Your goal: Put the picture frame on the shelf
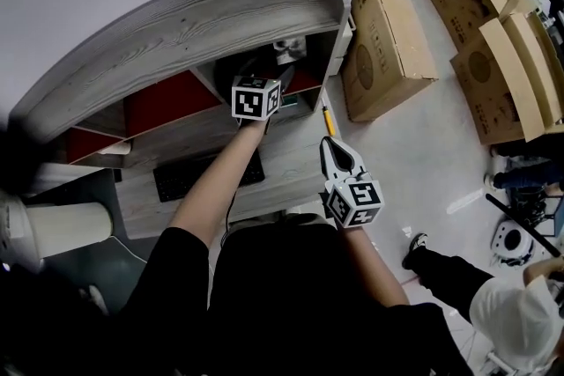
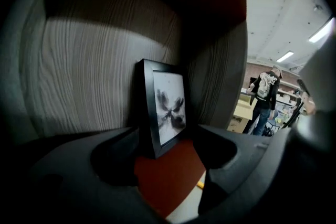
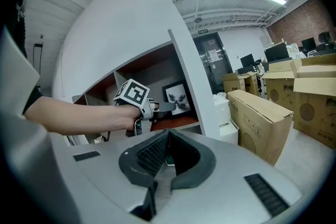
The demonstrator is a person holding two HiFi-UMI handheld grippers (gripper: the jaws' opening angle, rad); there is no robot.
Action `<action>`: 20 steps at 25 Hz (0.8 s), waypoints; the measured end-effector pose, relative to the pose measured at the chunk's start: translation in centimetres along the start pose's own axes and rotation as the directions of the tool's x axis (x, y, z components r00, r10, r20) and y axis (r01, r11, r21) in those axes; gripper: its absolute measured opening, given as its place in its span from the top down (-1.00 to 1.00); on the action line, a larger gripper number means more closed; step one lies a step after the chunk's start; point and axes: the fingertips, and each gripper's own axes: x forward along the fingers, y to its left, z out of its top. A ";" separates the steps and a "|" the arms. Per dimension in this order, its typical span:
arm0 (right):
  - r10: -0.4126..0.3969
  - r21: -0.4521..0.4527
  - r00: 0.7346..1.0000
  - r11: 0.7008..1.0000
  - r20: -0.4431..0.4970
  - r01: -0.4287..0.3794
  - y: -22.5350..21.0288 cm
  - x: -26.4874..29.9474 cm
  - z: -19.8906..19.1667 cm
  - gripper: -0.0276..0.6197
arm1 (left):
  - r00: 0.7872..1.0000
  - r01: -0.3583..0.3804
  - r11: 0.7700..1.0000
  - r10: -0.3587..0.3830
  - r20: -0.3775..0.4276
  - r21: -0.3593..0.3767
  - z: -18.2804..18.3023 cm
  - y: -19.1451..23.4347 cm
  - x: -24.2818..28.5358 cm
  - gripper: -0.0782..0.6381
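Note:
The black picture frame (image 2: 165, 113) with a grey butterfly-like print stands upright on the red floor of a shelf (image 1: 220, 4) compartment, leaning near the grey wooden wall. It also shows in the head view (image 1: 289, 48) and in the right gripper view (image 3: 177, 97). My left gripper (image 2: 168, 147) reaches into that compartment; its jaws stand wide, one on each side of the frame's lower edge, without touching it. The same left gripper (image 1: 269, 66) is seen from above under the shelf top. My right gripper (image 1: 330, 145) hovers over the desk, shut and empty (image 3: 167, 136).
A dark keyboard (image 1: 189, 176) and a yellow pen (image 1: 326, 119) lie on the grey desk below the shelf. Large cardboard boxes (image 1: 388, 31) stand on the floor to the right. A person (image 1: 493, 304) crouches at the lower right. A white cylinder (image 1: 62, 229) is at the left.

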 end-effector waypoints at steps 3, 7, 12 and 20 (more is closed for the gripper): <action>-0.008 -0.022 1.000 1.000 0.013 0.008 0.3 0.2 0.6 0.88 | 0.999 0.027 1.000 -0.027 0.022 0.008 -0.5 -1.0 -1.8 -0.10; -0.053 -0.050 0.998 0.997 0.017 0.054 0.4 -0.2 0.9 0.88 | 0.996 0.073 0.997 -0.074 0.043 0.021 -1.8 -3.2 -5.1 -0.10; -0.086 -0.060 0.996 0.994 0.015 0.087 1.6 -0.7 0.7 0.88 | 0.988 0.118 0.993 -0.118 0.098 -0.003 -2.6 -5.0 -10.0 -0.10; -0.068 -0.082 0.997 0.994 0.021 0.069 7.1 -1.3 0.8 0.88 | 0.974 0.147 0.986 -0.131 0.185 -0.075 -3.0 -5.7 -21.7 -0.10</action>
